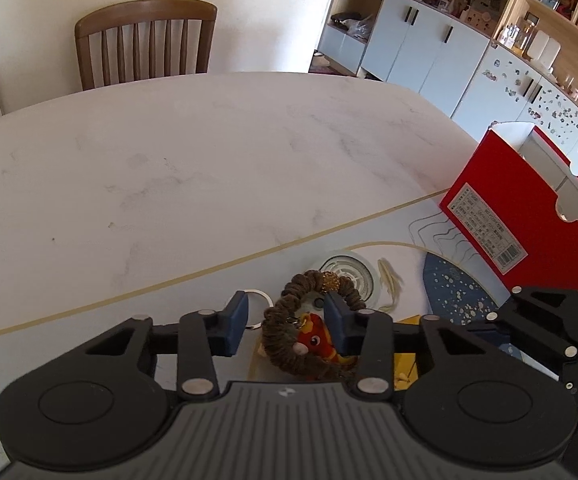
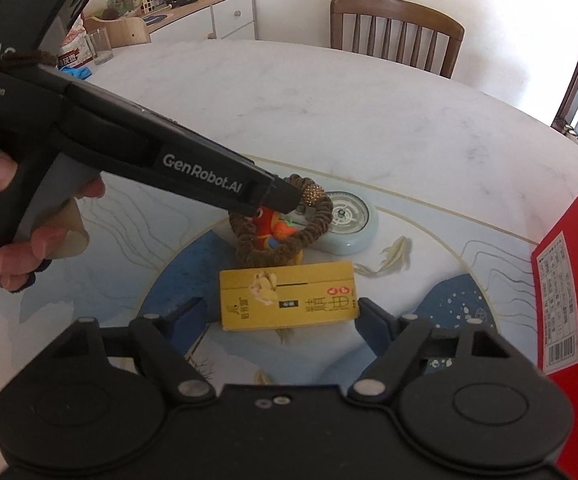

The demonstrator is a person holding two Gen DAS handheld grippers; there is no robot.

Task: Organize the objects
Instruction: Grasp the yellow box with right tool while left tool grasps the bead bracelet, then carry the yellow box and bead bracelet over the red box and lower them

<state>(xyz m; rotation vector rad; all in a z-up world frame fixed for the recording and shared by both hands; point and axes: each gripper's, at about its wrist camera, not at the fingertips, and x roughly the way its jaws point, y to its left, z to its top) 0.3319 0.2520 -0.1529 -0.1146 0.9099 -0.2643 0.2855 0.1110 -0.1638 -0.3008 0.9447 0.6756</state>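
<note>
Two sets of jaws spread: left gripper (image 1: 285,322) around brown braided ring (image 1: 289,320); yellow box (image 2: 289,295) whole only before right gripper (image 2: 281,320).

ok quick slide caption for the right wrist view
Left hand-held gripper reaches the brown braided ring; right hand-held gripper open before the yellow box.

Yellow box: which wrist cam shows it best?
Right wrist view. The yellow box lies whole and unobstructed on the mat, label readable, just ahead of the open right gripper. In the left wrist view only yellow slivers show behind the left gripper.
</note>
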